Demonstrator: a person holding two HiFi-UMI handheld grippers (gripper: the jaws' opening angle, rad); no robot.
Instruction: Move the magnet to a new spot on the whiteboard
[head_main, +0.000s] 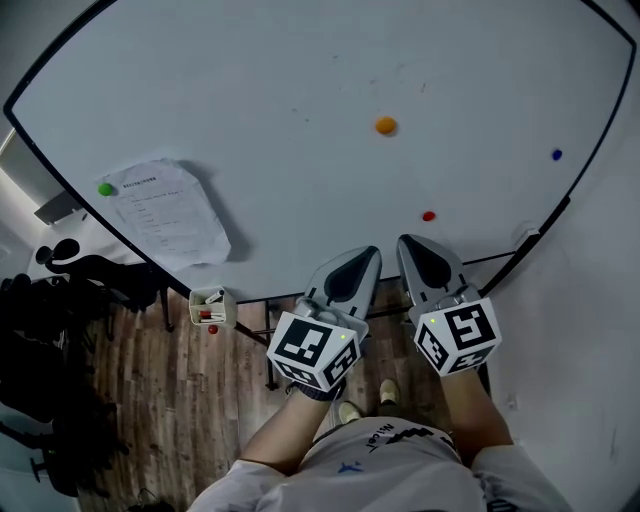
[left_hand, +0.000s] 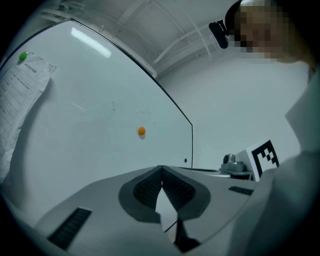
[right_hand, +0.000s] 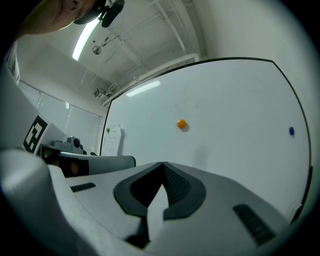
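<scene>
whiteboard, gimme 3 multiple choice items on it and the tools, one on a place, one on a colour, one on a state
1. In the head view, where on the whiteboard is the paper sheet?
A) left part
B) beside the blue magnet
C) under the orange magnet

2. What colour is the magnet pinning that sheet?
A) red
B) green
C) blue

3. How do the left tool and right tool stand?
A) both shut, empty
B) left shut on the orange magnet
C) both wide open

Key:
1 A, the sheet hangs near the board's left edge.
2 B, a green dot sits at the sheet's upper corner.
3 A, each tool's own view shows its jaw tips meeting with nothing between.
</scene>
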